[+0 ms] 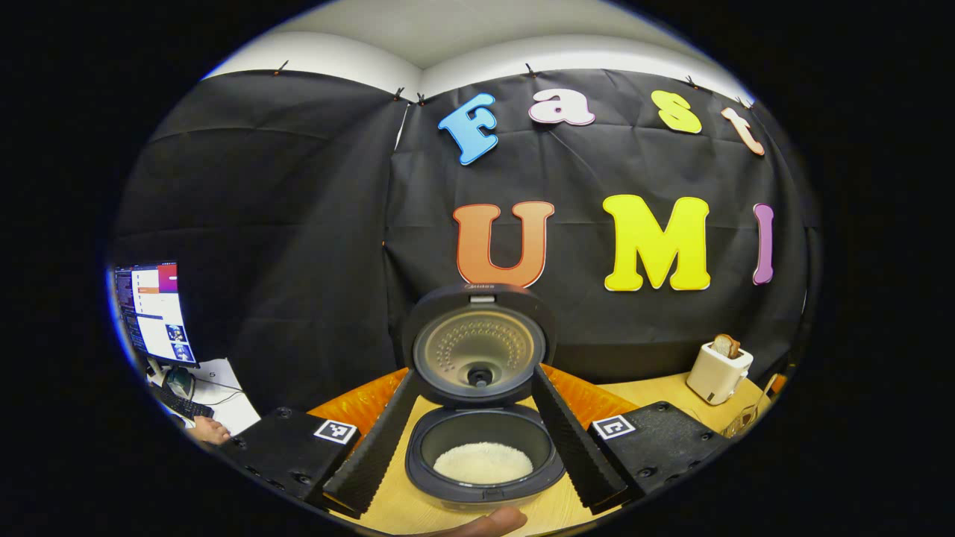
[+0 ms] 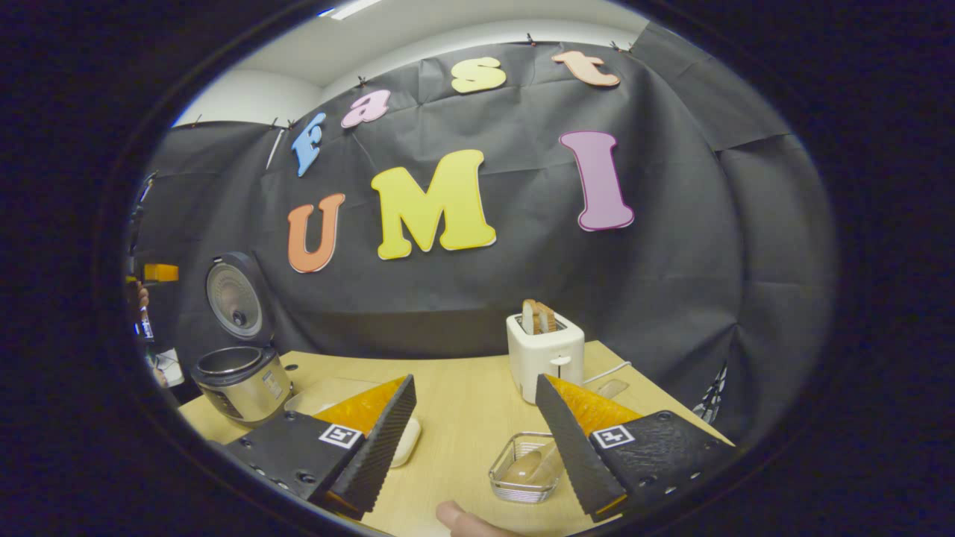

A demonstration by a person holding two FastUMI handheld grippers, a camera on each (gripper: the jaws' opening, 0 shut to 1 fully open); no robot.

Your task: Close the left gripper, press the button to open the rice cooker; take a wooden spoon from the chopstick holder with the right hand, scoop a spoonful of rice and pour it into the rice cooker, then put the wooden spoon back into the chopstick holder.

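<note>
Hovering low over the table (image 2: pixel 462 418), the right gripper (image 2: pixel 474 380) has its jaws spread wide with nothing between them. The glass chopstick holder (image 2: pixel 501 477) sits just under and ahead of them, closer to the right-hand finger than to the other. The wooden spoon (image 2: pixel 524 466) lies flat inside that holder. Its bowl end sits toward the holder's near side, and its handle seems to run up and away until the finger hides it; the exact line of its long axis is hard to read through the glass.

Beyond the holder stands a toaster (image 2: pixel 545 358), and well off to the holder's left is the rice cooker (image 2: pixel 242 380) with its lid (image 1: pixel 477 347) raised. The left gripper (image 1: pixel 474 371) faces that cooker, jaws apart and empty, and white rice (image 1: pixel 483 462) shows in the pot.

The right gripper is clearly the nearer one to the spoon. Any grasp would probably call for a small shift toward the holder and jaws set across the handle.
</note>
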